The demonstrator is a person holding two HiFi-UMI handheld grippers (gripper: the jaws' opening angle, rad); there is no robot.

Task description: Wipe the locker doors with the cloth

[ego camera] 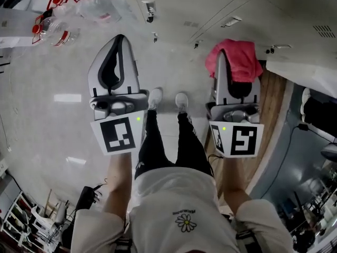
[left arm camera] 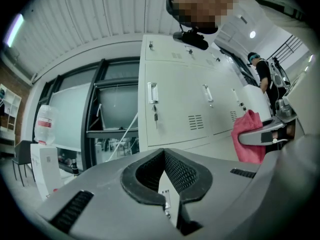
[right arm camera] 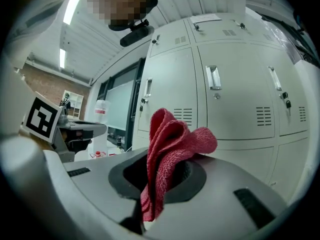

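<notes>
The grey locker doors stand upright in front of me, each with a handle, a keyed lock and vent slots; they also show in the left gripper view and along the top of the head view. A pink-red cloth is bunched between the jaws of my right gripper, which is shut on it; it spills over the tip. My left gripper is shut with nothing in it, its tip short of the lockers. Neither gripper touches a door.
Clear bottles with red caps lie at the far left. A large water bottle stands by a dark-framed window left of the lockers. The person's shoes are between the grippers. Dark equipment and cables crowd the right.
</notes>
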